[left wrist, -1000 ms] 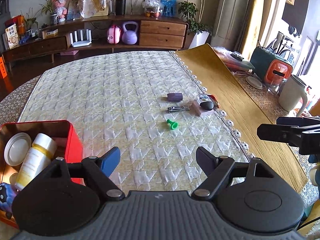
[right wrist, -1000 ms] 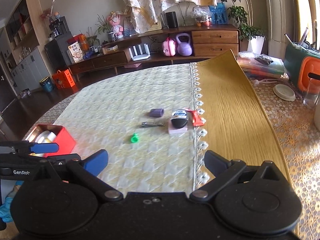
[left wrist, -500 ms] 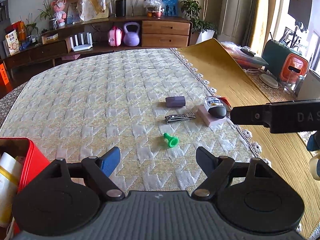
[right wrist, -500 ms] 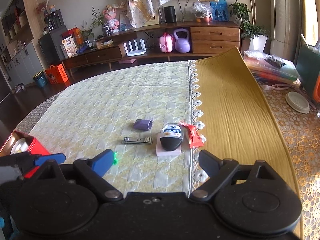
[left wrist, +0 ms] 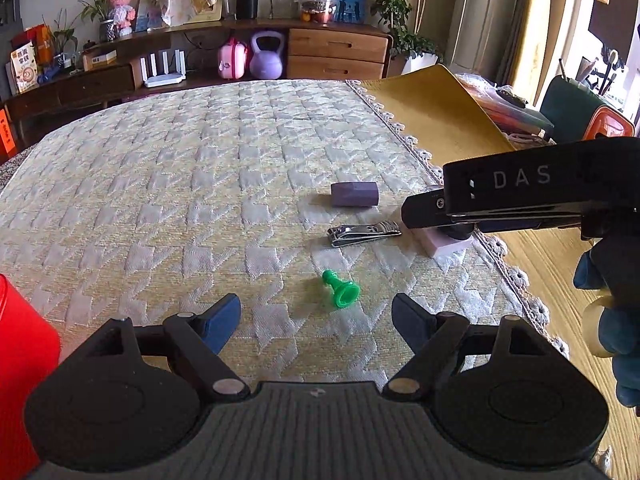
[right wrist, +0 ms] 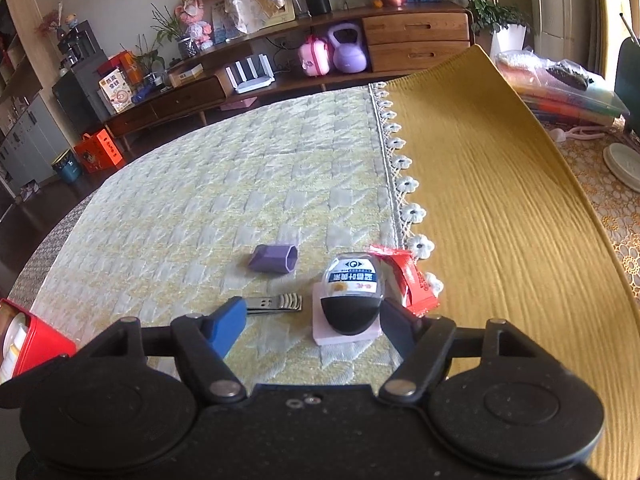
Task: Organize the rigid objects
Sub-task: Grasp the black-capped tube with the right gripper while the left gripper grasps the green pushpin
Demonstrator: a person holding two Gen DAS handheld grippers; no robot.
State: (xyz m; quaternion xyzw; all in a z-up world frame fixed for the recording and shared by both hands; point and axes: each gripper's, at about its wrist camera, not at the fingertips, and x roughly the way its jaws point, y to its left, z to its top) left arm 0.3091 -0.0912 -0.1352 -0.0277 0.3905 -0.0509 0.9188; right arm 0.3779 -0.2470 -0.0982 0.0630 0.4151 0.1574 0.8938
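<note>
On the quilted cloth lie a green chess pawn [left wrist: 340, 290], a metal nail clipper [left wrist: 363, 233], a purple hexagonal block [left wrist: 354, 193] and a pink eraser [left wrist: 448, 243]. A black-and-clear egg-shaped case [right wrist: 352, 294] rests on the eraser [right wrist: 320, 330], with a red packet [right wrist: 412, 280] beside it. My left gripper [left wrist: 316, 322] is open, just short of the pawn. My right gripper [right wrist: 312, 326] is open, its fingers either side of the case and clipper [right wrist: 276, 303]. The purple block [right wrist: 274, 258] lies beyond. A red tin [left wrist: 20, 360] is at the left.
A mustard-yellow mat [right wrist: 500, 200] with a lace edge covers the table to the right. The red tin [right wrist: 28, 344] holds a white bottle. A low wooden sideboard [left wrist: 240, 60] stands far behind the table. Storage boxes [right wrist: 560, 92] sit at the far right.
Both grippers have moved forward toward the objects. The right gripper now hangs over the egg-shaped case. The red tin has slid to the left edge of the left wrist view.
</note>
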